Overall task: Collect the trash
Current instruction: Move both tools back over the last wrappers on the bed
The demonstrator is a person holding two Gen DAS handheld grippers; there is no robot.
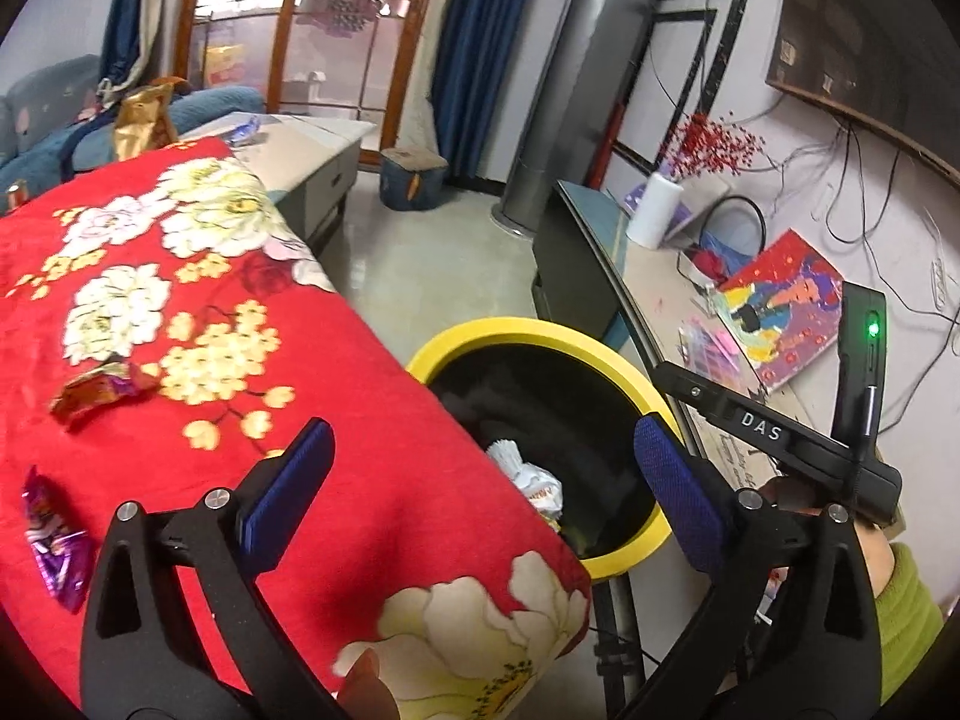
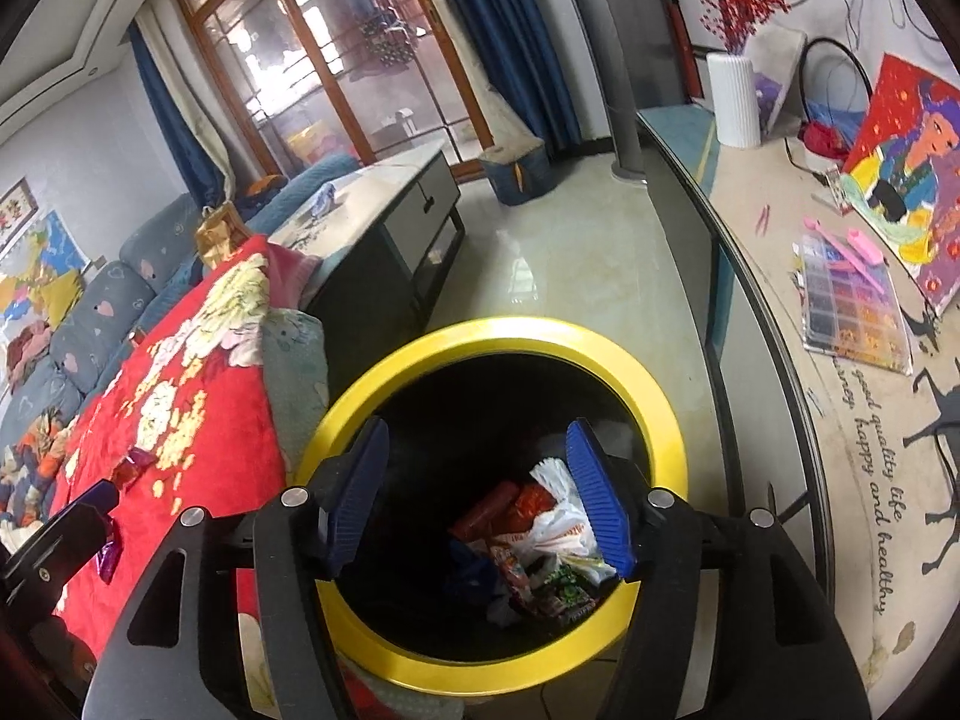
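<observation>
Gaping empty: left tongs [image 1: 480, 480], right tongs [image 2: 477, 492] | 1 bin [image 2: 498, 336] | 2 wrappers [image 1: 99, 393] on cloth [image 1: 198, 312]

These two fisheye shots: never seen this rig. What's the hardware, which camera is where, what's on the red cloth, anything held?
No robot here: a person holds a two-finger gripper in each hand, each with a fisheye camera looking along its blue-padded fingers.

The left wrist view shows the left gripper open and empty over the edge of the red floral cloth. On the cloth lie a gold-orange wrapper and a purple wrapper.

The right wrist view shows the right gripper, also open and empty, over the yellow-rimmed bin. Inside the bin is collected trash: wrappers and a white plastic bag.
</observation>
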